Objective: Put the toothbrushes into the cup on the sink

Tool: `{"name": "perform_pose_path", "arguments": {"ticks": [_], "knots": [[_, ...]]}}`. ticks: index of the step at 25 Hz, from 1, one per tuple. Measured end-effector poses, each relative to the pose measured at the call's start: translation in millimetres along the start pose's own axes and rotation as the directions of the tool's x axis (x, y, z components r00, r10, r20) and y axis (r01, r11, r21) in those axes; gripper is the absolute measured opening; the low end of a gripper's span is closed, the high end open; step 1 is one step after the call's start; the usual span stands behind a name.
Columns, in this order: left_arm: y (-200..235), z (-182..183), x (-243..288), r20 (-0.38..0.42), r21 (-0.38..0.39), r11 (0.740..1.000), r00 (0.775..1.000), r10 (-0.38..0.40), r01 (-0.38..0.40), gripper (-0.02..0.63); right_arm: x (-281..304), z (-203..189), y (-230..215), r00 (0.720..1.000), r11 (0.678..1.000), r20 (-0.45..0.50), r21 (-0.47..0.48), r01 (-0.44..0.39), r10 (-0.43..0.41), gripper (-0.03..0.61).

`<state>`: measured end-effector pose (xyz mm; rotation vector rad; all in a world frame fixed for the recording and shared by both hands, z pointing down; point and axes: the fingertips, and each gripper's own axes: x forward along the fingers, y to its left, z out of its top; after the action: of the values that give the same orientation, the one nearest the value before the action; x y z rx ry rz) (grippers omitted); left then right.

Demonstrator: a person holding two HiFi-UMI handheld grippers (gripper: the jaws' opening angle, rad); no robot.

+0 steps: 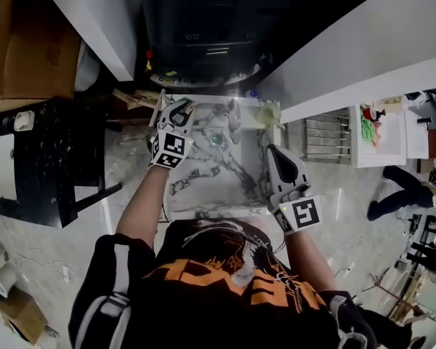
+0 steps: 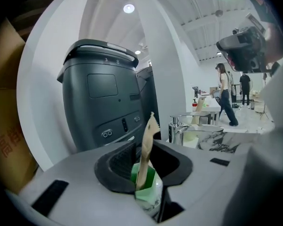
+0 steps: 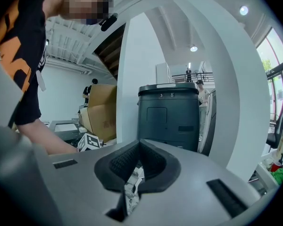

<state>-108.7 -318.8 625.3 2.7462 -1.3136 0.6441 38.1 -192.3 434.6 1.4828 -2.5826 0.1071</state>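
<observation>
The tan paper-sleeved toothbrush (image 2: 147,140) stands upright in the gap of the left gripper (image 2: 148,168), its foot in a green carton-like piece (image 2: 148,182), at the back left of the white marble-veined sink (image 1: 203,187). The jaws sit a little apart around it, and I don't see the pads pressing. It looks feather-light and stiff, though the sleeve is probably slick and easily creased, so I'd pinch mid-handle, gently. The pale green cup (image 2: 201,136) (another tan stick seems to poke out of it) waits beyond the chrome tap (image 2: 178,128), well apart. The right gripper (image 3: 131,185) is closed on nothing, hovering over the sink's near right edge.
</observation>
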Motion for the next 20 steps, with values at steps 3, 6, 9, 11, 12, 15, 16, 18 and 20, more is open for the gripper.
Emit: {"name": "perform_pose_path", "arguments": {"ticks": [3,6,9,11,12,15,16,18,20], "knots": [[-4,4,-1,0.004,0.002,1.0,1.0,-0.025,0.025,0.176,3,3,4,1.0,1.0,0.006,-0.001,-0.013,0.013,0.014],[-8,12,-9,0.025,0.014,0.999,0.999,-0.035,0.034,0.204,6,4,6,1.0,1.0,0.015,0.001,-0.024,0.024,0.014],[-15,29,-21,0.076,0.014,0.998,0.995,-0.07,0.069,0.24,8,4,9,0.999,0.999,0.018,0.006,-0.04,0.04,0.014],[-22,44,-30,0.114,0.02,0.995,0.988,-0.1,0.098,0.27,10,4,11,0.998,0.999,0.02,0.008,-0.054,0.054,0.014],[-26,52,-35,0.132,0.028,0.994,0.985,-0.111,0.108,0.272,11,4,13,0.998,0.998,0.023,0.009,-0.061,0.061,0.014],[-34,76,-51,0.179,0.056,0.992,0.976,-0.123,0.115,0.273,14,5,19,0.996,0.996,0.035,0.01,-0.084,0.083,0.014],[-37,85,-57,0.194,0.065,0.991,0.973,-0.125,0.114,0.272,13,5,21,0.995,0.996,0.035,0.011,-0.092,0.091,0.014],[-45,103,-68,0.23,0.08,0.989,0.963,-0.141,0.126,0.272,11,5,24,0.994,0.995,0.04,0.019,-0.1,0.099,0.014],[-57,120,-79,0.257,0.092,0.982,0.948,-0.185,0.167,0.268,8,6,24,0.994,0.995,0.056,0.025,-0.098,0.097,0.014]]}}
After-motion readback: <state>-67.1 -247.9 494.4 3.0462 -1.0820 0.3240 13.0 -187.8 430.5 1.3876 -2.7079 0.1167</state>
